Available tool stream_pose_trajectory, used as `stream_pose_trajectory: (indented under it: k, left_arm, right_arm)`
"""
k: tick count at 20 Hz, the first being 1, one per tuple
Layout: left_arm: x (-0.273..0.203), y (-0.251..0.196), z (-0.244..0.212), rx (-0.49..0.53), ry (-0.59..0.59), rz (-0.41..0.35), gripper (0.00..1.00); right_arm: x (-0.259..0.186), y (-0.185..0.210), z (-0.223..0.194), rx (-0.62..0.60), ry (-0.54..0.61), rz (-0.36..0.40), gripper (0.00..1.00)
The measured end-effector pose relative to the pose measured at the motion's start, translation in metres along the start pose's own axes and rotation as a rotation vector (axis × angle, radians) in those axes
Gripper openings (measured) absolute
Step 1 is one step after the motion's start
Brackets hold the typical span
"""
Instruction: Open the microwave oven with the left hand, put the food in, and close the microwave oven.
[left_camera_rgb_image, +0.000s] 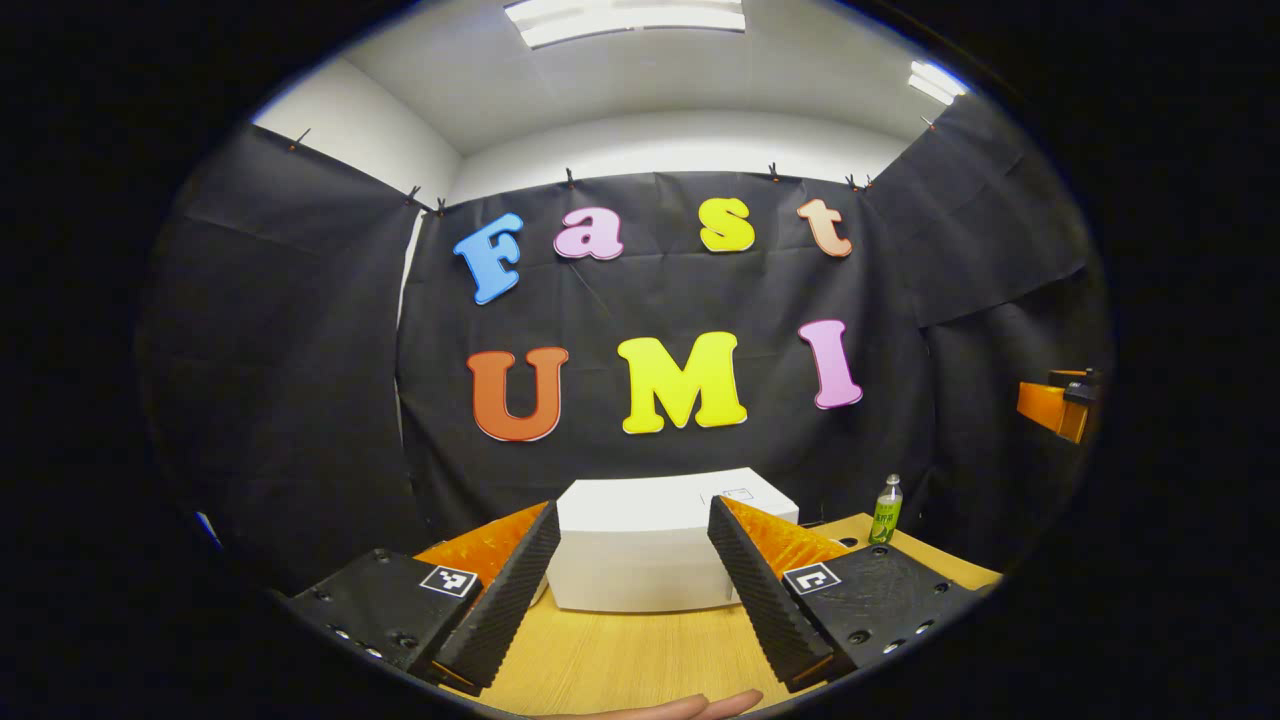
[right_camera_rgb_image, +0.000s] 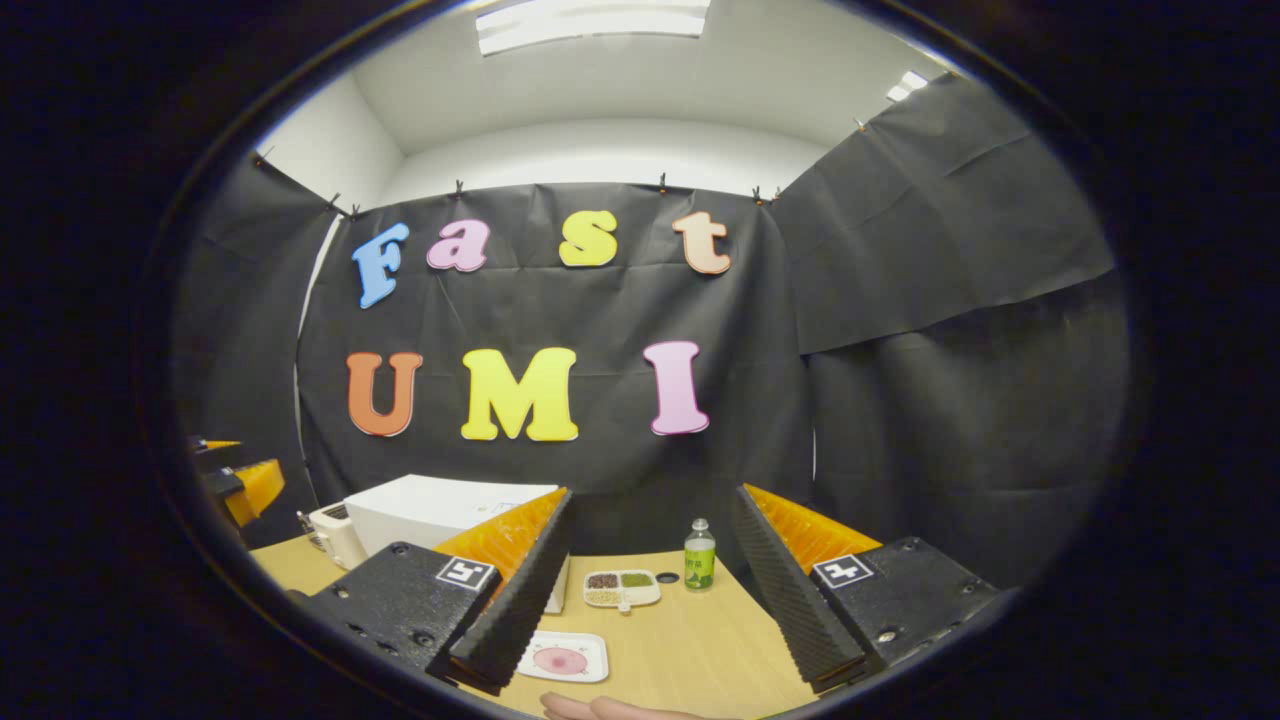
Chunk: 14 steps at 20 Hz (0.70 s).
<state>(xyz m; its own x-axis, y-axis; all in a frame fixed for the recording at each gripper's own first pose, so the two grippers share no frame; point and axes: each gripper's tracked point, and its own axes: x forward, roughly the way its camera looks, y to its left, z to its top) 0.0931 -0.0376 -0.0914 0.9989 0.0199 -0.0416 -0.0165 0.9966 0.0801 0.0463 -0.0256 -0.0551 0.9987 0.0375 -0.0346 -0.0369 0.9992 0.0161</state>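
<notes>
The microwave (left_camera_rgb_image: 668, 540) sits at the back of the counter (left_camera_rgb_image: 620, 660), against the booth wall, and from the left gripper view it lies straight ahead between the left tool's (left_camera_rgb_image: 633, 575) fingers but still well off from them. Its door looks shut; I cannot make out a handle from here. In the right gripper view the same white box (right_camera_rgb_image: 440, 520) stands to the left, partly behind a finger of the right tool (right_camera_rgb_image: 650, 585).

The food is most likely the white plate (right_camera_rgb_image: 565, 658) with a pink round on it, lying near the counter's front edge, close before the right tool. Farther back is a small divided tray (right_camera_rgb_image: 622, 588) of beans or grains, and just beside that a green bottle (right_camera_rgb_image: 699, 555), upright.

Both tools are spread wide and grip nothing. Neither touches the microwave or the plate. A hand (left_camera_rgb_image: 690, 707) shows at the bottom edge of the left gripper view.

By my judgement the task is at its very start: the door is not yet opened and the food is untouched. The next move calls for the left tool to go forward to the door's edge or handle, close on it and swing it out, while the right tool waits clear of the door's arc, ready to take the plate.
</notes>
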Motion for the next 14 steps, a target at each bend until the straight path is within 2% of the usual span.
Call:
stream_pose_trajectory:
  k: [1, 2, 3, 4, 5, 6, 7, 8, 10, 11, 12, 14]
  left_arm:
    - [0.012, -0.009, -0.011, -0.001, 0.016, -0.014, 0.95]
    - [0.023, -0.017, -0.021, -0.002, 0.033, -0.03, 0.95]
    - [0.035, -0.024, -0.032, -0.006, 0.051, -0.038, 0.94]
    - [0.048, -0.03, -0.045, -0.012, 0.071, -0.041, 0.92]
    - [0.059, -0.039, -0.057, -0.021, 0.091, -0.056, 0.91]
    - [0.071, -0.049, -0.071, -0.032, 0.11, -0.077, 0.9]
    - [0.084, -0.059, -0.083, -0.04, 0.126, -0.095, 0.9]
    - [0.097, -0.068, -0.095, -0.044, 0.139, -0.111, 0.9]
    - [0.121, -0.086, -0.12, -0.05, 0.163, -0.135, 0.9]
    - [0.131, -0.096, -0.132, -0.06, 0.18, -0.15, 0.91]
    - [0.14, -0.106, -0.144, -0.068, 0.2, -0.164, 0.91]
    - [0.16, -0.118, -0.165, -0.063, 0.219, -0.17, 0.91]
  right_arm:
    - [0.002, -0.002, -0.003, -0.001, -0.002, -0.006, 0.92]
    - [0.005, -0.005, -0.006, -0.001, 0.006, -0.01, 0.91]
    - [0.008, -0.007, -0.01, -0.002, 0.016, -0.02, 1.0]
    - [0.01, -0.011, -0.011, -0.007, 0.019, -0.031, 1.0]
    - [0.012, -0.009, -0.011, -0.012, 0.02, -0.027, 0.91]
    - [0.013, -0.006, -0.01, -0.018, 0.02, -0.017, 1.0]
    - [0.013, -0.006, -0.011, -0.022, 0.02, -0.009, 1.0]
    - [0.014, -0.007, -0.011, -0.027, 0.019, -0.006, 0.92]
    - [0.011, -0.009, -0.013, -0.031, 0.017, -0.004, 0.92]
    - [0.01, -0.01, -0.015, -0.032, 0.015, 0.0, 1.0]
    - [0.008, -0.012, -0.016, -0.031, 0.014, 0.003, 0.92]
    - [0.007, -0.015, -0.018, -0.028, 0.009, 0.008, 0.92]
